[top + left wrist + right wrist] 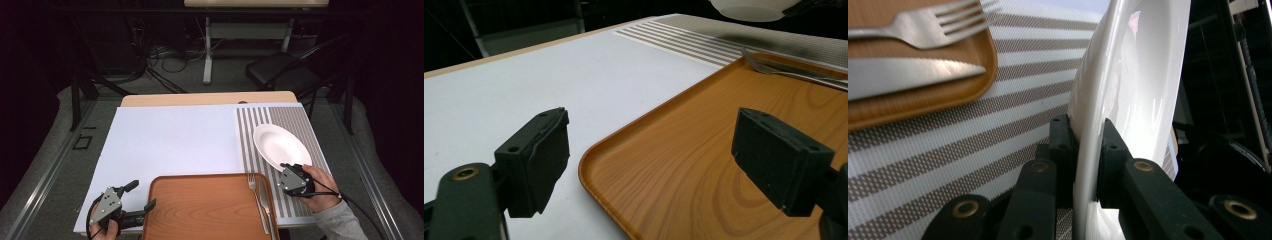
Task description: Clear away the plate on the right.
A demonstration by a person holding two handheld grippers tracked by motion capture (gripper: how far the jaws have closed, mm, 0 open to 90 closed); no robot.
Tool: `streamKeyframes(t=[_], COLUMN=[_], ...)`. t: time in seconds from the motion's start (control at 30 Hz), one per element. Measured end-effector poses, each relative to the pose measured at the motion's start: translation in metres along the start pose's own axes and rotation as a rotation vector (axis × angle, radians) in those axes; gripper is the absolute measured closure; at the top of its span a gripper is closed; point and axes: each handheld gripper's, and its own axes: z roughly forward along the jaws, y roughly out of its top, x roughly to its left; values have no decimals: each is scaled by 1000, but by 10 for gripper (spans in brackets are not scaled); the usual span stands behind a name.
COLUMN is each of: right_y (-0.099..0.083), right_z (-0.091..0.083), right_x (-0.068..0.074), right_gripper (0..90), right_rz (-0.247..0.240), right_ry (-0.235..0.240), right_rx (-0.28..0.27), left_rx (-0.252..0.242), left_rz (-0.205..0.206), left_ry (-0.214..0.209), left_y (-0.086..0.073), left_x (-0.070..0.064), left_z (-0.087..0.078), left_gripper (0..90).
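My right tongs [287,169] are clamped on the near rim of the white plate [281,145], which sits tilted over the striped placemat [300,125] at the right side of the counter [170,135]; in the right gripper view the rim [1088,165] is pinched between both black jaws, with the plate rising steeply beyond them. The plate has nothing in it that I can see. My left tongs [141,195] stand wide apart with nothing between them, hovering at the near left corner of the wooden tray [205,205] (one jaw over the white counter sheet, the other over the tray, as the left gripper view shows it). The tray holds a fork [255,195] and a knife [268,215], lying side by side along its right edge; the rest of its floor is bare wood.
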Motion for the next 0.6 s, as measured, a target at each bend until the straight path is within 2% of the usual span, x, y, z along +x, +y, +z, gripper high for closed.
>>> streamKeyframes(t=[0.2,0.27,0.3,0.4,0.6], right_y=[10,13,15,21,33], right_z=[-5,-7,-8,-11,-18], right_x=[5,8,7,11,19], right_gripper=[810,810,810,809,809], right_rz=[-19,-13,-32,-34,-72], right_ry=[-12,-16,-23,-31,-36], right_rx=[-43,-47,-57,-62,-114], left_rx=[0,0,-1,-1,-1], left_rz=[2,1,2,0,1], left_ry=[0,0,0,1,0], left_y=[0,0,0,0,0], left_x=[0,0,0,0,0], left_z=[0,-1,-1,-1,0], left_gripper=[159,159,159,159,159])
